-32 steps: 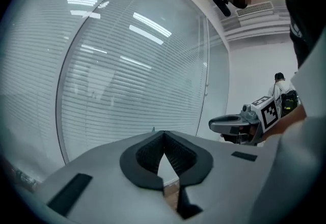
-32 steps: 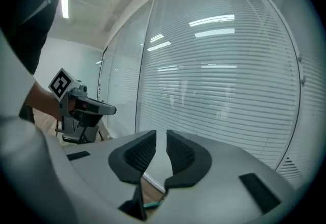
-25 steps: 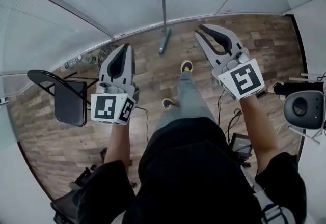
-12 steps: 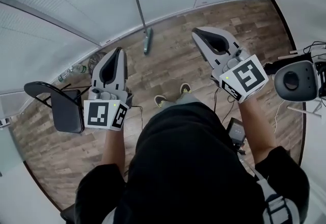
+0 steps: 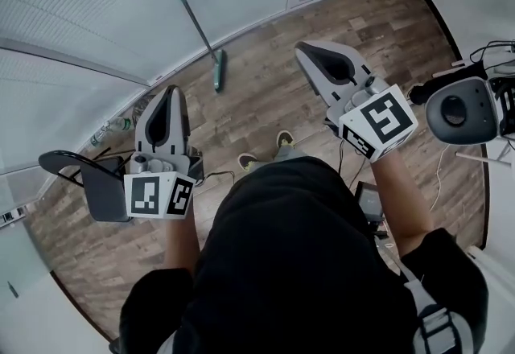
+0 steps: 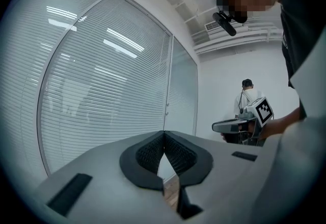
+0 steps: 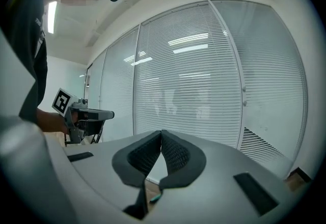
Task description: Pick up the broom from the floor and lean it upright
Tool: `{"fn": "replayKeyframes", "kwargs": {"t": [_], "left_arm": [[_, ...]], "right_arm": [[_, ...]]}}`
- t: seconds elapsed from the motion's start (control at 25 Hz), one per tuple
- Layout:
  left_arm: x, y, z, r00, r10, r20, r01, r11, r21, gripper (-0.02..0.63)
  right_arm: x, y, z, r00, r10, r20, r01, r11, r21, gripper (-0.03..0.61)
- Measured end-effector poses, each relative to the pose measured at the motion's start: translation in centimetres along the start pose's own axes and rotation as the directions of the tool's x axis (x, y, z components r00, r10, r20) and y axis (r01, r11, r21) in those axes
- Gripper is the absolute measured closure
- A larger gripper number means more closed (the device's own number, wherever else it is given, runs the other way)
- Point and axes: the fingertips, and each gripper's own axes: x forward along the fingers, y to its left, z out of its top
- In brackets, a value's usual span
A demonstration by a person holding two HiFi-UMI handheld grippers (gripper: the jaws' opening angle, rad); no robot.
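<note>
- Head view has the broom point(image 5: 198, 26) propped at a tilt against the blind-covered wall point(image 5: 96, 14). Its head sits on the wood floor point(image 5: 265, 103) at the wall's foot, well ahead of both tongs, so the lean looks basically done.
- Handling guess: light and stiff, with a thin, smooth stick that'd probably twist or slide in the pads, and the head end carries the weight. If it needs re-gripping, mid-handle or a bit toward the head seems safest.
- The left gripper point(image 5: 166, 92) is pinched fully together with nothing in it, and the right gripper point(image 5: 302, 47) is the same.
- Both forearms are stretched out in front of the person, one on each side of the body. The tongs are roughly level and aimed toward the wall.
</note>
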Motion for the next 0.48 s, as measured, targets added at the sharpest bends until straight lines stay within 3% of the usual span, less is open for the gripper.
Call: {"fn": "replayKeyframes", "kwargs": {"t": [0.48], "left_arm": [[2.3, -2.0, 0.6, 0.999, -0.035, -0.011, 0.035, 0.998, 0.053, 0.592]], "right_arm": [[-1.0, -2.3, -0.6, 0.998, -0.055, 0.004, 0.055, 0.998, 0.009, 0.560]]}}
